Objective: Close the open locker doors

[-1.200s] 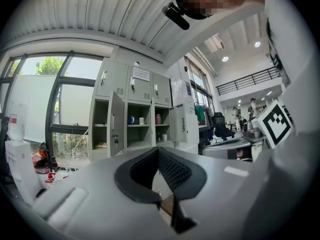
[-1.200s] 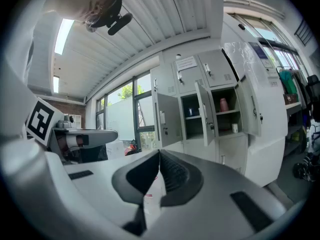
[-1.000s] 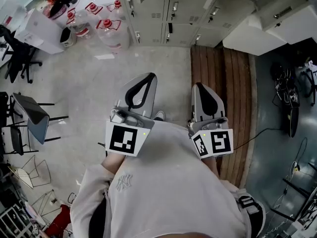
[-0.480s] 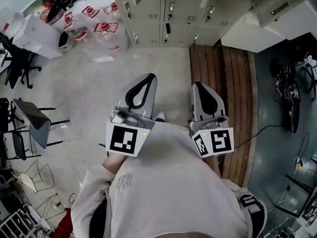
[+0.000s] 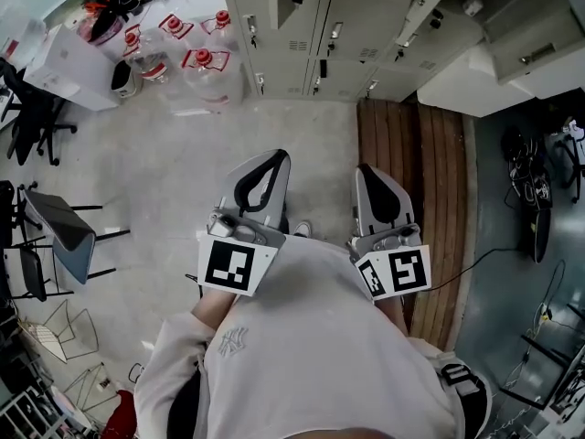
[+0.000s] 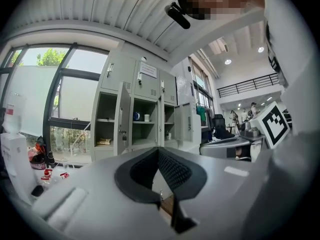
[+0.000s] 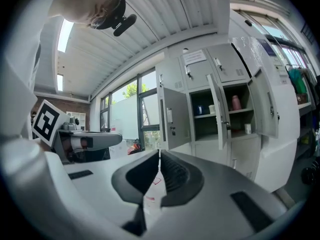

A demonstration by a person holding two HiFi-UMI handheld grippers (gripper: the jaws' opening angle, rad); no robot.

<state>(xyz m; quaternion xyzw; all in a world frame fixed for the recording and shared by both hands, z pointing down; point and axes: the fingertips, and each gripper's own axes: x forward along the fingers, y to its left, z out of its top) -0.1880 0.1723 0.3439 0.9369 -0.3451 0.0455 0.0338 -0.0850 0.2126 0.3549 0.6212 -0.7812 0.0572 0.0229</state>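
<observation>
Head view: my left gripper (image 5: 273, 156) and right gripper (image 5: 366, 169) wait at my waist, jaws together on nothing, with the open locker doors (image 7: 172, 118) well ahead.

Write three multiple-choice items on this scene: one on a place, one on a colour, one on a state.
1. In the head view, the water bottles stand:
A) by the left end of the lockers
B) on the wooden boards
C) inside a locker

2. Their caps are:
A) blue
B) red
C) green

3. The left gripper has its jaws:
A) together, empty
B) wide apart
C) clamped on a door handle

Key:
1 A, the head view shows them grouped beside the lockers' left end.
2 B, red shows on each bottle top.
3 A, the left gripper view shows the jaws meeting with nothing between them.
</observation>
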